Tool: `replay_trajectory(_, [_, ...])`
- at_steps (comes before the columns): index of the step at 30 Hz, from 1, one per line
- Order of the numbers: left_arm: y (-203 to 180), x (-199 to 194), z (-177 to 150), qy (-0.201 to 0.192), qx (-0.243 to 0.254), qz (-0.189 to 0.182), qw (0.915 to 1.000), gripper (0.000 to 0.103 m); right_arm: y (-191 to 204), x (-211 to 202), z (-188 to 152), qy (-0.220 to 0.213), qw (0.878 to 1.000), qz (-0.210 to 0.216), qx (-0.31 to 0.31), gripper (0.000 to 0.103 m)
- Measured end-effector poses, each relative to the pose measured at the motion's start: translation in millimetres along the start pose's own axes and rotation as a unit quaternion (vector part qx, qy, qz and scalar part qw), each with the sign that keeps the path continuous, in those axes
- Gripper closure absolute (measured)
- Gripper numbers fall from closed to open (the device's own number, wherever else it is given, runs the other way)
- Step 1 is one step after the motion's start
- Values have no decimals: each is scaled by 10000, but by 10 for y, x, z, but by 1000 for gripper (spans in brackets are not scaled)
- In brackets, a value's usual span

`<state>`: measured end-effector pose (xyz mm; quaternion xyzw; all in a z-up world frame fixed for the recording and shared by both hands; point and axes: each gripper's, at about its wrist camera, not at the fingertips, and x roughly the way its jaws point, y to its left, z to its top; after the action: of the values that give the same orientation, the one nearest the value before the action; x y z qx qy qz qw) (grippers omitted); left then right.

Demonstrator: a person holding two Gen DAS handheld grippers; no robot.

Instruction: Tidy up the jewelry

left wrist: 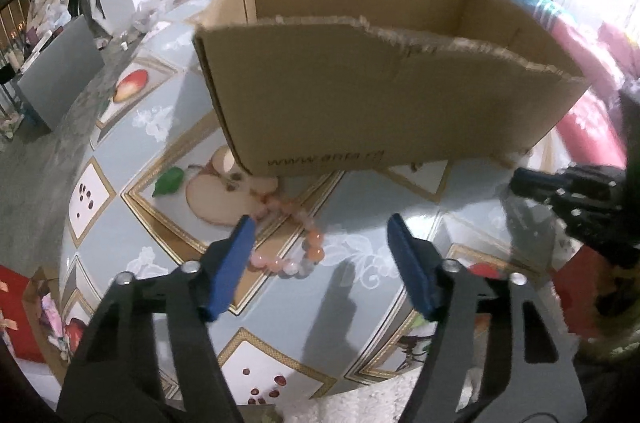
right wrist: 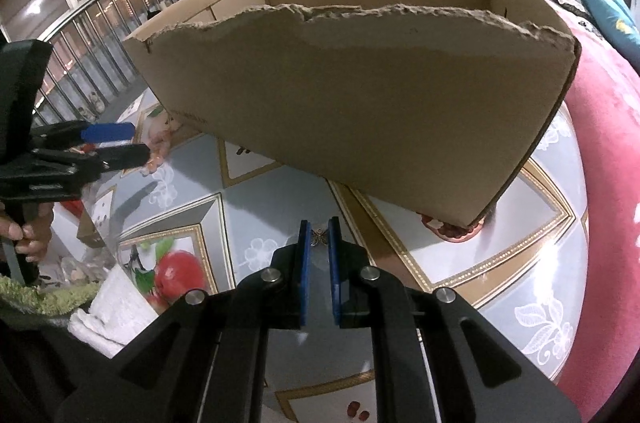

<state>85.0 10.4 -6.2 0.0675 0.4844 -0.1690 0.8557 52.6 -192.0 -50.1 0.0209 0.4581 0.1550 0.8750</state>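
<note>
1. Blue-padded fingers (left wrist: 236,263) of the left gripper (left wrist: 322,229) fill the foreground of the left wrist view, jaws parted and gripping nothing, above a round table (left wrist: 360,191) covered in a fruit-print cloth.

2. Lying on the cloth under and just beyond that gap, a pink-and-orange bead bracelet (left wrist: 298,239) runs in a curved strand from beside the left pad up toward the foot of a torn cardboard box (left wrist: 360,95); its long axis points away from the camera and slightly leftward, so the strand sits left of centre between the jaws.

3. Further right, the right gripper (right wrist: 319,237) is clenched on a small metal butterfly charm (right wrist: 319,236), pinched at the very tips of its pads and held above the cloth in front of the box's near wall.

4. Judged from these positions, the left hand (right wrist: 30,235) is the nearer one for the bracelet, and would need to shift slightly left so the beads fall midway between the pads. The charm's likely way into the box lies up over the ragged rim.

5. Cushions (right wrist: 612,151) crowd the table's right edge.
</note>
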Motion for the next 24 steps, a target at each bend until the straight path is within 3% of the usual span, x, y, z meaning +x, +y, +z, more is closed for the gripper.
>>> replay_trajectory(8, [-136,141,27,306,314,293,9986,54,27,26,3,23,10000,21,-7,94])
replay_trajectory(24, [-182,277,96,595,237,220,9977,75,29,36,10,23,10000,32,3,94])
